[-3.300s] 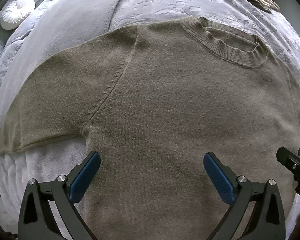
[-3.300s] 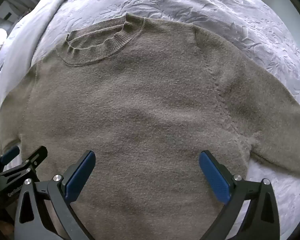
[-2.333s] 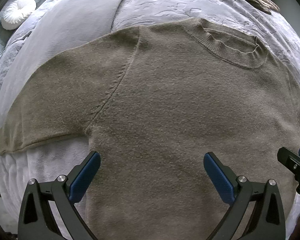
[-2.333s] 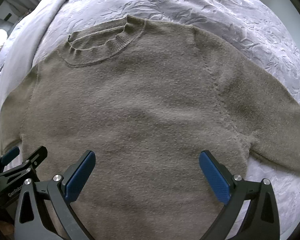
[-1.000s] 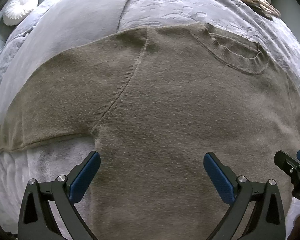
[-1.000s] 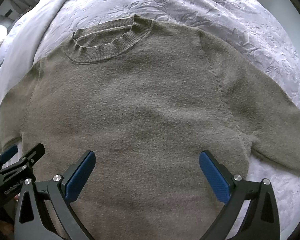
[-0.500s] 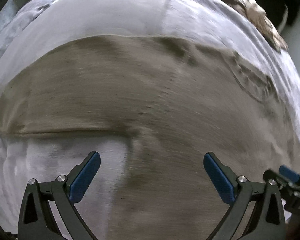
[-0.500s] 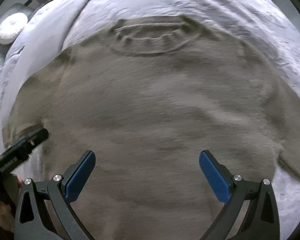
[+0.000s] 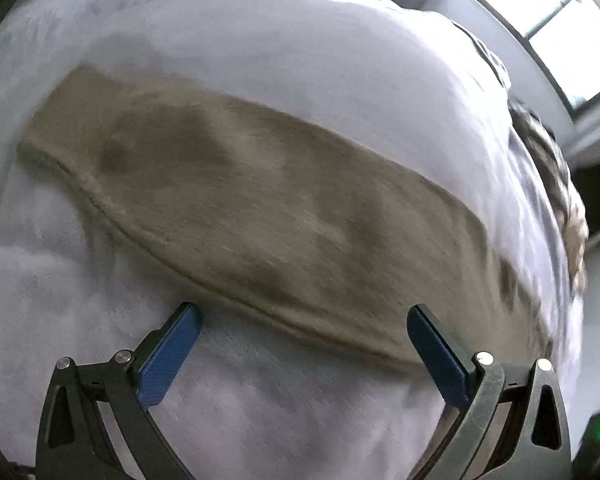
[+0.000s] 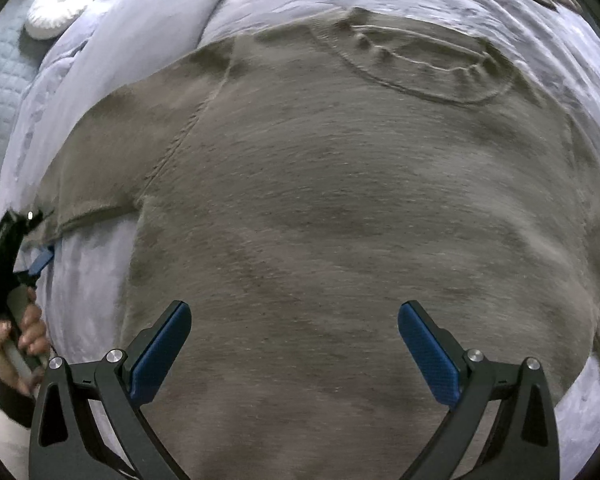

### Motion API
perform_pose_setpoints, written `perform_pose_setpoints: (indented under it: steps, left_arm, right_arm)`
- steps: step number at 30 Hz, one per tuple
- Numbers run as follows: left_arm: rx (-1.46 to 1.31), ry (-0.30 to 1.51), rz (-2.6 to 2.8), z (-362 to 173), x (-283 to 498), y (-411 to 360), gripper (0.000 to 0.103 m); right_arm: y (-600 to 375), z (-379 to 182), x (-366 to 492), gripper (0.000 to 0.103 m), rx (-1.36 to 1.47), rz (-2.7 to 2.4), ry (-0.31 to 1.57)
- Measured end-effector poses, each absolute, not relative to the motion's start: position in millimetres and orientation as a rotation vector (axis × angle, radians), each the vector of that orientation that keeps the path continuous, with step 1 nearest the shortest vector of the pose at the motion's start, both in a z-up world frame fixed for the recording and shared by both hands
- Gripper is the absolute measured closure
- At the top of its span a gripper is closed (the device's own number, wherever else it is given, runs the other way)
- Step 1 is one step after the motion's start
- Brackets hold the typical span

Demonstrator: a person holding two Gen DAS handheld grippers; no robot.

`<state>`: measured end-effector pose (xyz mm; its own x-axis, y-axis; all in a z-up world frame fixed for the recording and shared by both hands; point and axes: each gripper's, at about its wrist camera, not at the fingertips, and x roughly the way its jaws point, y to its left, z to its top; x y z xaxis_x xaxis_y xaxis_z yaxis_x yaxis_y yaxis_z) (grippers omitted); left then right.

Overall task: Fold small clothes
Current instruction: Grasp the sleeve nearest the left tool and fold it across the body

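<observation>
Pale lavender bed (image 10: pixel 148 12) under a flat brown sweater (image 10: pixel 360 200), round white cushion (image 10: pixel 58 8) beside.

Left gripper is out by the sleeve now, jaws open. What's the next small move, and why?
Probably ease the left gripper forward and close on the lower edge of the sleeve. Its jaws are open and empty, that edge lies just ahead of them, and the sweater still lies spread flat on the bedspread, unfolded.

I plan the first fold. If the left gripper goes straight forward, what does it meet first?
Probably the sweater's sleeve, which lies across its path just beyond the open left gripper; bare bedding lies between the jaws. Depth is blurred.
</observation>
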<state>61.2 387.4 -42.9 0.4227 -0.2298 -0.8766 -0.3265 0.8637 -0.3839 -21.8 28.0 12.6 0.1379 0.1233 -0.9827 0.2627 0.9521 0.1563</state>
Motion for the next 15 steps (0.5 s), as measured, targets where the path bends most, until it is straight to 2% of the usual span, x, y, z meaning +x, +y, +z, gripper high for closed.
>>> perform_pose_setpoints:
  steps: [6,8,10,11,12,15]
  left_arm:
    - [-0.617,1.047,0.101,-46,85,411,0.000]
    - [-0.618,1.021,0.134,-41,93,412,0.022]
    - [-0.649,1.029,0.122,-41,98,420,0.075]
    - [-0.671,1.030,0.106,-42,97,424,0.088]
    - [-0.678,1.029,0.098,-42,96,428,0.097]
    - [-0.645,0.992,0.075,-29,90,429,0.097]
  right_arm:
    - [56,4,-6,0.000,0.299,-0.090,1.446]
    - [70,-2,-2,0.000,0.293,-0.080,1.439]
    - [78,-1,-1,0.000,0.301,-0.061,1.437]
    - [82,-2,1,0.000,0.305,-0.054,1.436]
    - [84,0,-3,0.000,0.316,-0.046,1.434]
    - [93,1,-3,0.000,0.344,-0.031,1.418]
